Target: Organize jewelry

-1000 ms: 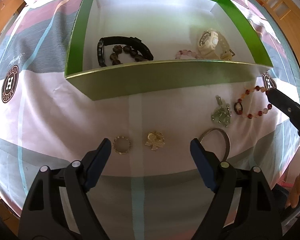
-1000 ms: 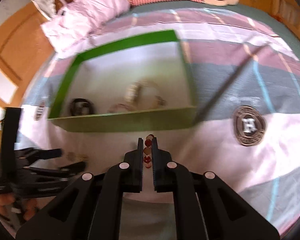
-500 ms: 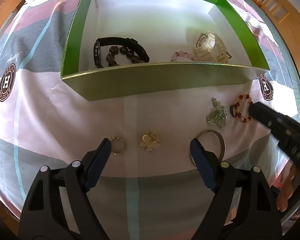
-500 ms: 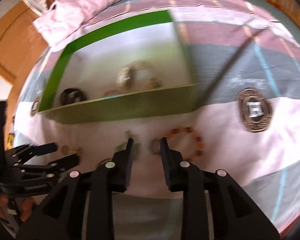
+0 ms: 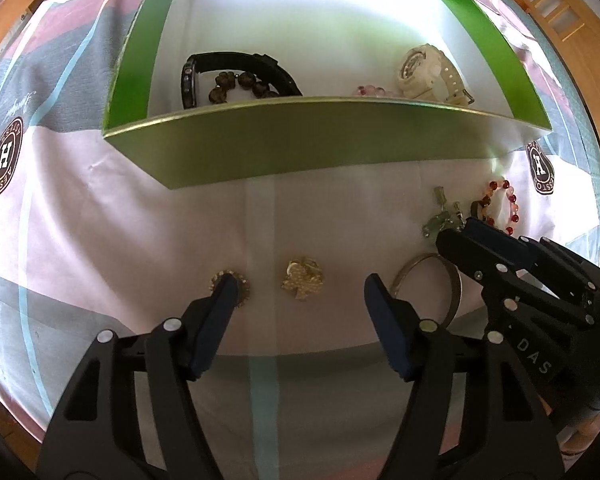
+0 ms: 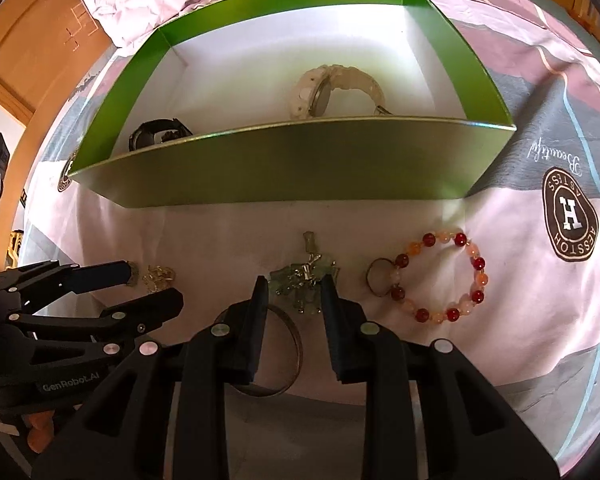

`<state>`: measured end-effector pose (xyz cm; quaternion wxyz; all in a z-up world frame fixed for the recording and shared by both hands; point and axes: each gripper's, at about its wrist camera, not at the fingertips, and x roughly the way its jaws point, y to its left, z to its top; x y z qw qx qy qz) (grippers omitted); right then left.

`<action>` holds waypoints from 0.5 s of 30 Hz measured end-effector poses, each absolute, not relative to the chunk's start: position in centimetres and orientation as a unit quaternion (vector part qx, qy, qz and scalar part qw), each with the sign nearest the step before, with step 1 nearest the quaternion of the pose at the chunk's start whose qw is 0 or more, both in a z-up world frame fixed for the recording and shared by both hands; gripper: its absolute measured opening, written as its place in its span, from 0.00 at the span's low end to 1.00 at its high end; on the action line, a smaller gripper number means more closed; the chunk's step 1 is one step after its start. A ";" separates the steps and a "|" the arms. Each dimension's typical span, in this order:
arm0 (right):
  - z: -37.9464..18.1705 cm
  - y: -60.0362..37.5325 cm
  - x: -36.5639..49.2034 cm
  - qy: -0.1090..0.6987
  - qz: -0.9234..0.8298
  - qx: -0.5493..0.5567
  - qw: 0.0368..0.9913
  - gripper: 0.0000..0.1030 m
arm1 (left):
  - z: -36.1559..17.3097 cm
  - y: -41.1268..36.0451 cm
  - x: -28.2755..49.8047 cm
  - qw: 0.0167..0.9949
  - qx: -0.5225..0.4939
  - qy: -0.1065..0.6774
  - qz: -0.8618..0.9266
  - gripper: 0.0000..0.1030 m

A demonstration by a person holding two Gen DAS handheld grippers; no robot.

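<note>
Box wall hides half the black watch (both grippers' fingers apart, empty).

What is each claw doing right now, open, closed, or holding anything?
Left claw: open, just been closing, gold brooch between jaws, ungripped.
Right claw: open, holding nothing, over green charm cluster.

right gripper: let go of red bead bracelet, now on bedsheet; jaws apart over green charm cluster
left gripper: jaws narrowed, gold brooch between, untouched
</note>
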<state>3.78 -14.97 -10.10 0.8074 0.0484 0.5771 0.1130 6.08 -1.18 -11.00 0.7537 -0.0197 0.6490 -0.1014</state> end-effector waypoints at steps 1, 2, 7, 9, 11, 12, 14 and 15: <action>-10.1 -15.0 3.8 0.576 0.113 0.048 0.808 0.27 | -11.0 -1.4 6.1 0.754 -0.017 0.649 -0.102 0.61; -10.2 -14.9 3.9 0.575 0.112 0.047 0.809 0.28 | -11.1 -1.5 6.0 0.754 -0.015 0.648 -0.102 0.61; -10.2 -14.7 3.9 0.572 0.113 0.040 0.812 0.39 | -11.2 -2.4 5.9 0.760 0.007 0.642 -0.098 0.50; -10.3 -14.6 3.8 0.570 0.113 0.037 0.813 0.39 | -11.1 -2.7 5.9 0.764 0.015 0.637 -0.098 0.42; -10.3 -14.6 3.8 0.569 0.114 0.035 0.814 0.39 | -11.1 -2.9 5.8 0.767 0.021 0.634 -0.100 0.31; -10.5 -14.0 4.0 0.568 0.113 0.033 0.814 0.39 | -11.1 -3.1 5.8 0.768 0.025 0.632 -0.101 0.30; -10.6 -13.9 3.9 0.566 0.112 0.028 0.816 0.39 | -11.1 -3.2 5.8 0.769 0.028 0.631 -0.100 0.26; -10.6 -13.8 3.9 0.565 0.111 0.024 0.817 0.39 | -11.1 -3.2 5.8 0.769 0.027 0.631 -0.100 0.26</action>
